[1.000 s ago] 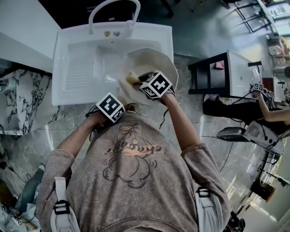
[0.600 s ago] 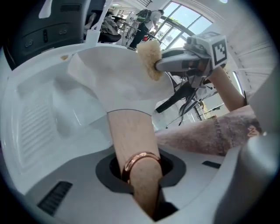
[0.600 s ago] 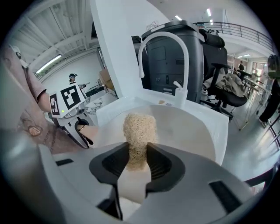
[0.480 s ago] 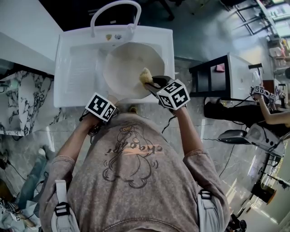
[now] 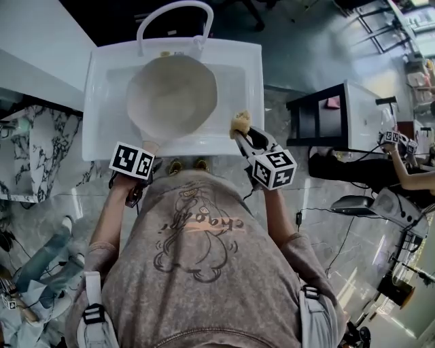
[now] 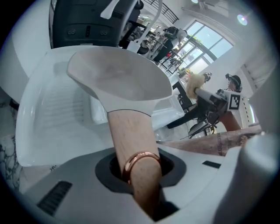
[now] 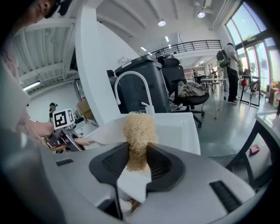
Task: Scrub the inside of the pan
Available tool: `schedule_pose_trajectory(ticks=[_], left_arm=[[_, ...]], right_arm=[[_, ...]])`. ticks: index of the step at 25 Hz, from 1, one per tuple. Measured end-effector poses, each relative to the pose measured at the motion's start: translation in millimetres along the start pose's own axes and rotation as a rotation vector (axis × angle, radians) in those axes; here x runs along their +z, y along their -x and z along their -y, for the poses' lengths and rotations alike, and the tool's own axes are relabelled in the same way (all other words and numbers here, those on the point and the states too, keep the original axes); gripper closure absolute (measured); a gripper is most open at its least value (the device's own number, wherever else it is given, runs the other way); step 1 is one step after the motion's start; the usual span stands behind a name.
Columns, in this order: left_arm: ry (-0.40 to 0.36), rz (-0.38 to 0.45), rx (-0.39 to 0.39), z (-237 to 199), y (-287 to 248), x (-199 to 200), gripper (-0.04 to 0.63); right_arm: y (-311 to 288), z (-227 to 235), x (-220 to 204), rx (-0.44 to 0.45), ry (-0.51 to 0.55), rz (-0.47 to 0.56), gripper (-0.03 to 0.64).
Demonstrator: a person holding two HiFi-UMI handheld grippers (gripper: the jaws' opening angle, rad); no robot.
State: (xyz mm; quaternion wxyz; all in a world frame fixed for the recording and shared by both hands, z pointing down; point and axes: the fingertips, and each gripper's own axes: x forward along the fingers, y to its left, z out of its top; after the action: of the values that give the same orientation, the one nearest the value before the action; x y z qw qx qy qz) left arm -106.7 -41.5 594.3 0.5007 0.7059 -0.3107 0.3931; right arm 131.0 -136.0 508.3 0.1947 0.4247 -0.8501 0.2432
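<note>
A cream pan (image 5: 172,95) is held over the white sink (image 5: 245,75), its inside facing up. Its wooden handle (image 6: 131,135), ringed with copper, runs back into my left gripper (image 5: 144,153), which is shut on it. My right gripper (image 5: 243,134) hovers over the sink's front right rim, apart from the pan, shut on a yellow scrubber (image 5: 239,122). In the right gripper view the fibrous scrubber (image 7: 139,129) stands pinched between the pads, with the pan's rim (image 7: 103,131) to the left. The left gripper view shows the pan (image 6: 118,78) tilted and the scrubber (image 6: 194,83) off to the right.
A curved white faucet (image 5: 175,13) arches over the sink's back edge. A ribbed washboard slope (image 6: 65,100) fills the sink's left side. A marble counter (image 5: 27,149) lies left, a black side table (image 5: 319,115) right. Another person's arm (image 5: 408,171) is at far right.
The pan has swung left across the sink with my left gripper. My right gripper has drawn the scrubber out of the pan, back to the sink's front right rim.
</note>
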Motion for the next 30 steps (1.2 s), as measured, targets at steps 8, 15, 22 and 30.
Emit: schedule_pose_trajectory(ticks=[8,15,22,30], left_arm=[[0.113,0.116,0.027,-16.0,16.5,21.8,0.495],[0.130,0.147,0.062,-20.6,25.2,20.6,0.494],[0.144,0.152,0.058,-15.1,25.7,21.7,0.492],[0.153,0.162,0.053,-16.7,26.9,24.0,0.491]], right_arm=[[-16.0,3.9,-37.7,-0.030,-0.067,-0.051,0.476],[-24.7,-0.4,-42.1,-0.018,-0.051,-0.074,0.476],[-28.4,1.3,-42.7,-0.005,-0.044,-0.104,0.479],[-33.9,-1.5,-41.3,0.009,-0.034,-0.105,0.477]])
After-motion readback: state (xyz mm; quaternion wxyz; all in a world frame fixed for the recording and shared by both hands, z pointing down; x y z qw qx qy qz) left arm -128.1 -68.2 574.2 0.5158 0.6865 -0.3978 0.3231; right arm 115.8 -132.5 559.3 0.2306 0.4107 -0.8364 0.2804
